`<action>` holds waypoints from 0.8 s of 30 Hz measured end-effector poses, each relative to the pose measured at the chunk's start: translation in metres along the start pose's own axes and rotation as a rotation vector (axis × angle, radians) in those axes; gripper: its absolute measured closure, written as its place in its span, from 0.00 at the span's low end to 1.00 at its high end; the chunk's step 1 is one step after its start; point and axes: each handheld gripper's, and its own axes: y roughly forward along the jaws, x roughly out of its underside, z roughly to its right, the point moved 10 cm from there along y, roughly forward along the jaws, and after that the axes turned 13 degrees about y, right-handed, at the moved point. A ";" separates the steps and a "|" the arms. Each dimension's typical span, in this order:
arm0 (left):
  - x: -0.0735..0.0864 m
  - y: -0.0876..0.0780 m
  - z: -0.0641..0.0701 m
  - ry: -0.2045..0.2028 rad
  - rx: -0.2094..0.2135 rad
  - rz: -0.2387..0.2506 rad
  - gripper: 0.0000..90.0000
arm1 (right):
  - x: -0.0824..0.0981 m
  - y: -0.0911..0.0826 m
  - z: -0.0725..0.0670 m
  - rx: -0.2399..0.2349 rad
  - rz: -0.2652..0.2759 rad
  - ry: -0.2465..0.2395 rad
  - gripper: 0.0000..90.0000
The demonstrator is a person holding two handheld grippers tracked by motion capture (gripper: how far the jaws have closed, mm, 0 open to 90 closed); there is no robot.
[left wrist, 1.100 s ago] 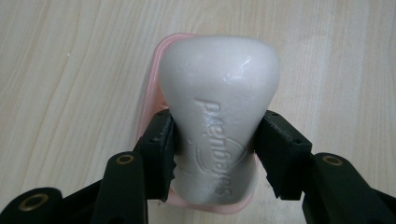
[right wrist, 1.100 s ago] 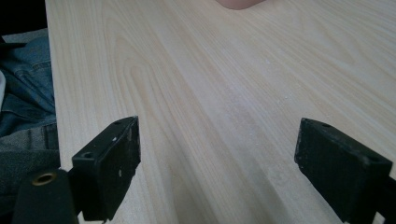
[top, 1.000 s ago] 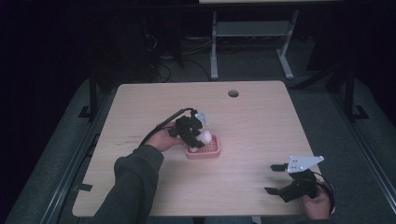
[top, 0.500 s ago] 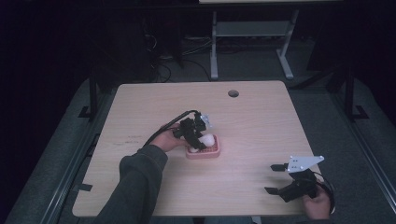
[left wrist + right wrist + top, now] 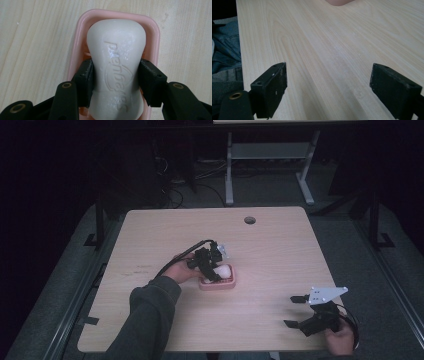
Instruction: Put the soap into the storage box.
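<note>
A white bar of soap (image 5: pixel 117 62) with raised lettering lies in a pink soap dish (image 5: pixel 152 32) at the middle of the table. My left gripper (image 5: pixel 115 82) is shut on the soap, one jaw pad on each narrow side, and the soap's near end is between the jaws. From above, the left gripper (image 5: pixel 210 265) reaches over the pink dish (image 5: pixel 226 285) and the soap (image 5: pixel 223 270). My right gripper (image 5: pixel 297 311) stands open near the table's front right corner, with bare wood between its fingers (image 5: pixel 270 87). A corner of the pink dish (image 5: pixel 339 2) shows far off.
The wooden table (image 5: pixel 280 255) has a round cable hole (image 5: pixel 249 220) at its far edge. A grey metal stand (image 5: pixel 265 155) and cables lie on the dark floor behind. Denim cloth (image 5: pixel 224 50) hangs past the table edge in the right gripper view.
The left hand and gripper have shifted slightly over the dish, staying closed on the soap. The right gripper has not moved.
</note>
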 end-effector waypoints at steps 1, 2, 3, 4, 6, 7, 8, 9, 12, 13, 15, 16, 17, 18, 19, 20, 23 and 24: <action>0.000 0.000 0.000 -0.002 0.005 0.002 0.55 | 0.000 0.000 0.000 -0.001 -0.001 0.000 0.16; 0.000 0.000 0.000 -0.005 0.006 0.004 0.55 | 0.000 0.000 0.000 -0.001 -0.001 -0.002 0.16; 0.000 0.000 0.000 -0.004 0.005 0.003 0.55 | 0.000 0.000 0.000 -0.001 -0.001 -0.003 0.16; 0.000 0.000 0.000 -0.004 0.006 0.003 0.55 | 0.000 0.000 0.000 -0.001 -0.001 -0.003 0.16; 0.000 0.001 0.000 -0.002 0.005 0.001 0.54 | 0.000 0.000 0.000 -0.001 -0.001 -0.002 0.16; 0.000 0.001 0.000 -0.002 0.005 -0.001 0.54 | 0.000 0.000 0.000 -0.001 -0.001 -0.002 0.16; 0.000 0.001 0.000 -0.002 0.006 0.002 0.54 | 0.000 0.000 0.000 -0.001 -0.001 -0.002 0.16; -0.001 0.000 0.000 -0.005 0.004 0.013 0.53 | 0.000 0.000 0.000 -0.001 -0.001 -0.001 0.16; -0.003 -0.005 0.000 -0.006 -0.006 0.031 0.51 | 0.000 0.000 0.000 0.000 -0.002 -0.001 0.16; -0.003 -0.007 0.000 -0.004 -0.009 0.030 0.50 | 0.000 0.000 0.000 0.000 -0.002 0.002 0.16; -0.003 -0.009 0.000 -0.007 -0.014 0.033 0.48 | 0.000 0.000 0.000 0.001 -0.003 0.003 0.16; -0.002 -0.011 0.000 -0.009 -0.019 0.035 0.48 | 0.000 0.000 0.000 0.002 -0.003 0.004 0.16; -0.002 -0.012 0.000 -0.014 -0.019 0.043 0.47 | 0.000 0.001 0.000 0.002 -0.004 0.004 0.16; -0.002 -0.014 0.001 -0.014 -0.020 0.045 0.47 | 0.000 0.001 0.000 0.003 -0.003 0.003 0.16; -0.001 -0.015 0.001 -0.018 -0.026 0.046 0.47 | 0.000 0.001 0.000 0.003 -0.003 0.003 0.16; 0.000 -0.016 0.002 -0.019 -0.027 0.047 0.46 | -0.001 0.001 0.000 0.004 -0.002 0.004 0.16; 0.003 -0.019 0.003 -0.028 -0.030 0.060 0.45 | 0.000 0.001 0.000 0.005 -0.004 0.005 0.16; 0.003 -0.021 0.004 -0.034 -0.028 0.067 0.43 | 0.000 0.001 0.000 0.005 -0.004 0.005 0.16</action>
